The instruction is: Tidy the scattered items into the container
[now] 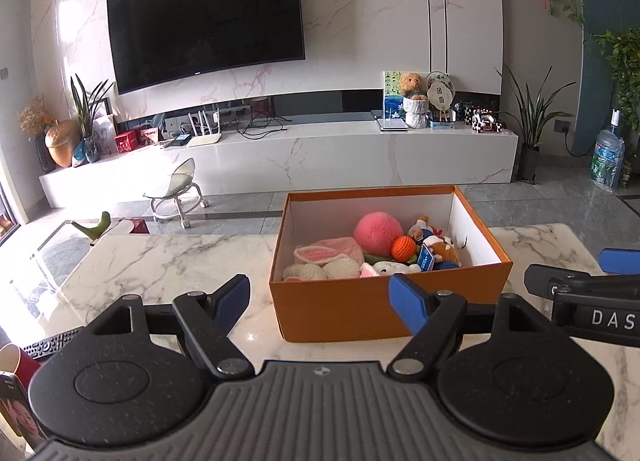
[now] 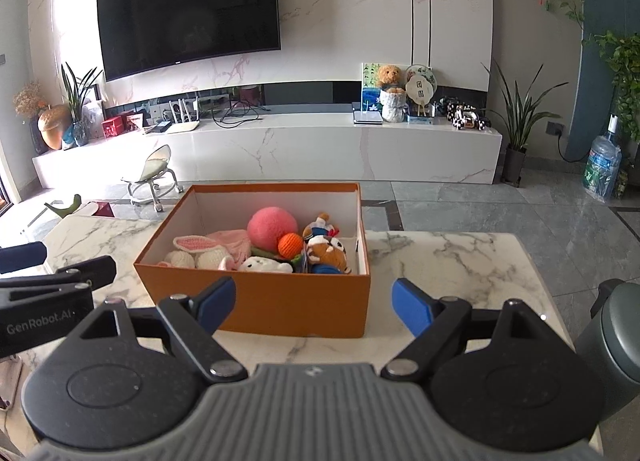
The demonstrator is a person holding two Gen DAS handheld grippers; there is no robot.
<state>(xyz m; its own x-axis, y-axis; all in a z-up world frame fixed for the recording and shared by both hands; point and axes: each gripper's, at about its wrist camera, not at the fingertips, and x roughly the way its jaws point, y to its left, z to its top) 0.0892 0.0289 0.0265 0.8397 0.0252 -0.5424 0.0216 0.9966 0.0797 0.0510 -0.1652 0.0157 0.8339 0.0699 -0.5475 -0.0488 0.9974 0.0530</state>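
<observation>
Your right claw's side reads "DAS" in the left wrist view, cut off at the frame edge, and your left claw's side reads "GenRobot.AI" in the right wrist view. A small blue tag (image 1: 426,262) sits among the toys, its print too small to read.

The orange cardboard box with white inner walls (image 1: 360,303) stands open on the white marble counter (image 1: 160,261), straight ahead of both claws. Inside you have a pink fuzzy ball (image 1: 378,232) at the back, a small orange knitted ball (image 1: 403,247) touching it, a pink-and-white crocheted bunny (image 1: 328,257), a white plush animal (image 2: 266,264) near the front wall, and a brown-and-white plush tiger (image 2: 328,253) towards the right.

Your left claw (image 1: 320,297) is spread wide, blue pads gripping nothing, the box's near wall between and just beyond the fingertips. Your right claw (image 2: 310,301) is spread wide too, empty, with the box ahead and slightly left of it.
</observation>
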